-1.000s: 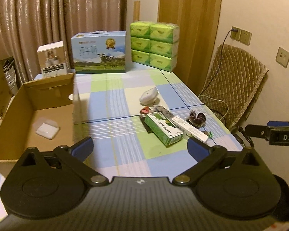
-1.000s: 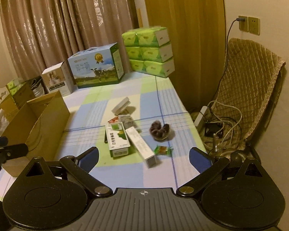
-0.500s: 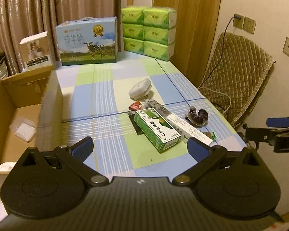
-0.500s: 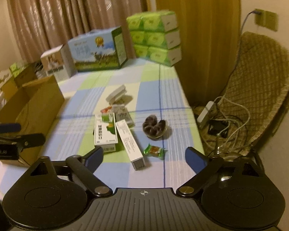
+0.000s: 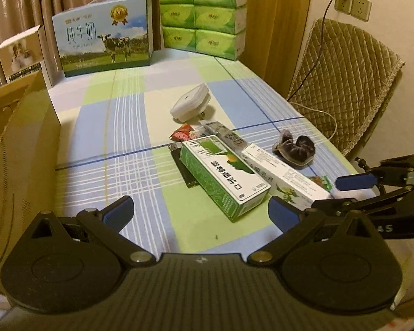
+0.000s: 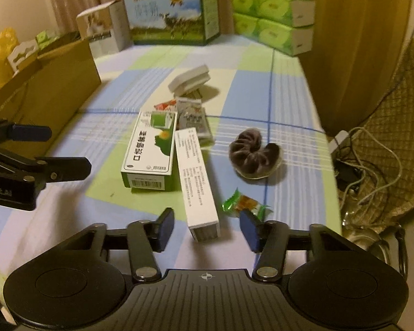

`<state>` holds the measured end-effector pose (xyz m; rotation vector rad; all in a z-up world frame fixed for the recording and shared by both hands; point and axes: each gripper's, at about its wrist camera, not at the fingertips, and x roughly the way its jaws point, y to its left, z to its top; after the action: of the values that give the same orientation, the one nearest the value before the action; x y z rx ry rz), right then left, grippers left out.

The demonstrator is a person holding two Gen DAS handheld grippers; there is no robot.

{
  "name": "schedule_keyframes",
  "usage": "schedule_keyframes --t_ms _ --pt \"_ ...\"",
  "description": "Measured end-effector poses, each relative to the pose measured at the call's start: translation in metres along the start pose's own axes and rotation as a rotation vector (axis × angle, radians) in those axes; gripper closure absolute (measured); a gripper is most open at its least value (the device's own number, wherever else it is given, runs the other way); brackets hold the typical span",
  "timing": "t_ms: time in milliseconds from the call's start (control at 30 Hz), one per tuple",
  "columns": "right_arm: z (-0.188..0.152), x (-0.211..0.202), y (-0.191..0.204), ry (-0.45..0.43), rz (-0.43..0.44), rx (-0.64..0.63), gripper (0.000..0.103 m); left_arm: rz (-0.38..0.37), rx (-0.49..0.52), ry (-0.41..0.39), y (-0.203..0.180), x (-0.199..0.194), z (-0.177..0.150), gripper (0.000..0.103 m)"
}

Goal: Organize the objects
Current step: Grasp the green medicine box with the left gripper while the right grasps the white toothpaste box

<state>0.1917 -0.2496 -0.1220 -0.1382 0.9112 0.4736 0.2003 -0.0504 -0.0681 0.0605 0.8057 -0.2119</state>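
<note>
A green-and-white box [image 6: 151, 149] [image 5: 223, 173] lies mid-table beside a long white box [image 6: 198, 179] [image 5: 284, 176]. A dark scrunchie [image 6: 254, 154] [image 5: 294, 149], a green candy [image 6: 245, 204], a white charger [image 6: 191, 80] [image 5: 190, 102], small sachets [image 6: 191, 115] and a black lighter [image 5: 183, 168] lie around them. My right gripper [image 6: 207, 229] is open, its jaws either side of the long white box's near end. My left gripper [image 5: 200, 212] is open and empty, just short of the green box.
An open cardboard box [image 5: 19, 149] [image 6: 49, 88] stands at the table's left edge. A milk carton case [image 5: 105, 35], stacked green tissue packs [image 5: 204, 13] and a small white box [image 5: 22, 52] line the back. A quilted chair [image 5: 345, 82] with cables stands on the right.
Both grippers have moved forward and down toward the pile. The right gripper's jaws have narrowed around the long white box's end. The left view swung right, away from the cardboard box.
</note>
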Motion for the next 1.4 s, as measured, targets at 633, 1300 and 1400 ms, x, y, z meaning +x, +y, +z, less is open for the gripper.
schedule_keyframes --t_ms 633,1300,1400 --pt "-0.014 0.002 -0.005 0.015 0.054 -0.024 0.081 -0.053 0.045 0.027 -0.014 0.055 0.002 0.005" --pt "-0.013 0.002 0.007 0.001 0.034 0.005 0.073 -0.032 0.17 0.06 -0.009 0.024 -0.048 0.047" --pt "-0.007 0.011 0.01 0.009 0.015 -0.007 0.073 -0.031 0.162 0.063 -0.01 0.029 -0.044 0.046"
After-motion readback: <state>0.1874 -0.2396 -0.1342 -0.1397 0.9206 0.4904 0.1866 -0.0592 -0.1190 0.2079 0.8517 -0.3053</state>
